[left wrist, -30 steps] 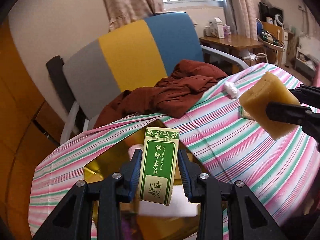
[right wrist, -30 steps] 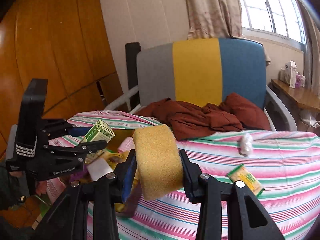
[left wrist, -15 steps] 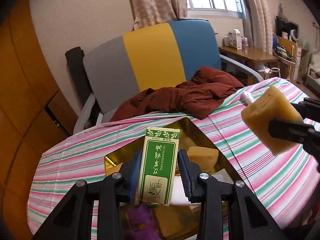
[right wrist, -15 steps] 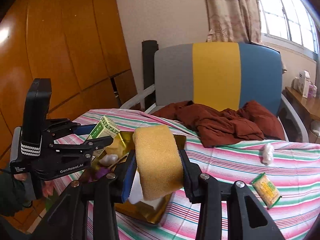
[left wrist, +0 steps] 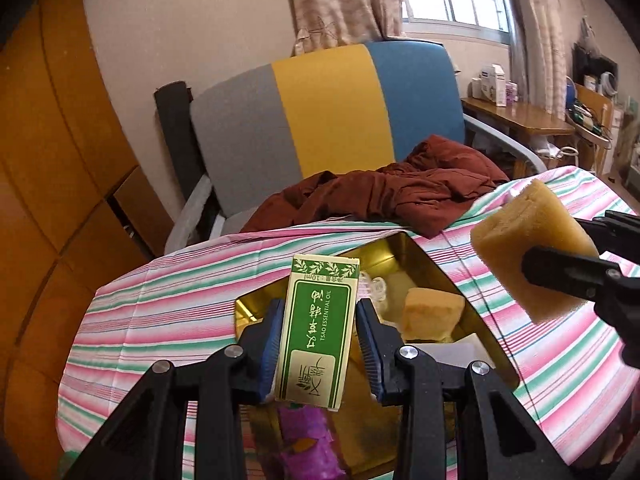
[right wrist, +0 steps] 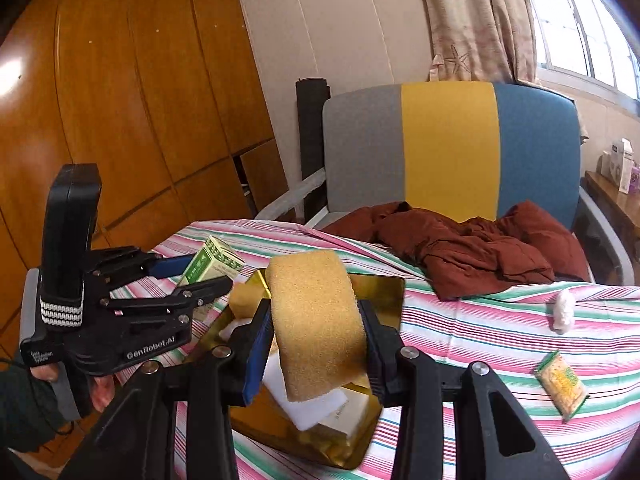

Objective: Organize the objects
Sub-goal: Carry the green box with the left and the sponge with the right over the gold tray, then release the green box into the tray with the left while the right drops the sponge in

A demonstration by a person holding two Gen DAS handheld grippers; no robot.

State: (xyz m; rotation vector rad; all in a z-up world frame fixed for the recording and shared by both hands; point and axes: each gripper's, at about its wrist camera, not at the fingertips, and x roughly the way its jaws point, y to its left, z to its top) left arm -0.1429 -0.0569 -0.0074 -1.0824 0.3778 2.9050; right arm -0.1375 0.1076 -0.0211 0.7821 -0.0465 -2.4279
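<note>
Left gripper point(left wrist: 320, 340) angled downward, its 2 blue-padded fingers point(left wrist: 270, 344) pinching a green essential-oil box point(left wrist: 318, 332) upright between them, over the gold tin point(left wrist: 380, 252) on the striped tablecloth point(left wrist: 160, 312). Below the fingertips, inside the tin: a second yellow sponge piece point(left wrist: 434, 312), something white, a purple item point(left wrist: 308, 440) nearest the camera.

Right gripper point(right wrist: 316, 332) likewise tilted down, fingers point(right wrist: 258, 344) clamped on a yellow sponge point(right wrist: 316, 320), slightly squeezed, held above the tin's near half.

Seen only from the right wrist: a hand point(right wrist: 100, 392) with a dark sleeve gripping the left tool's handle, left of the fingers; a small snack packet point(right wrist: 562, 380) and a white wad point(right wrist: 563, 310) lying on the cloth to the right of the fingers, apart from the tin.

Seen only from the left wrist: a wooden side table point(left wrist: 520, 120) with bottles, far right beyond the striped armchair point(left wrist: 332, 108) and the rust-red cloth point(left wrist: 400, 196).
</note>
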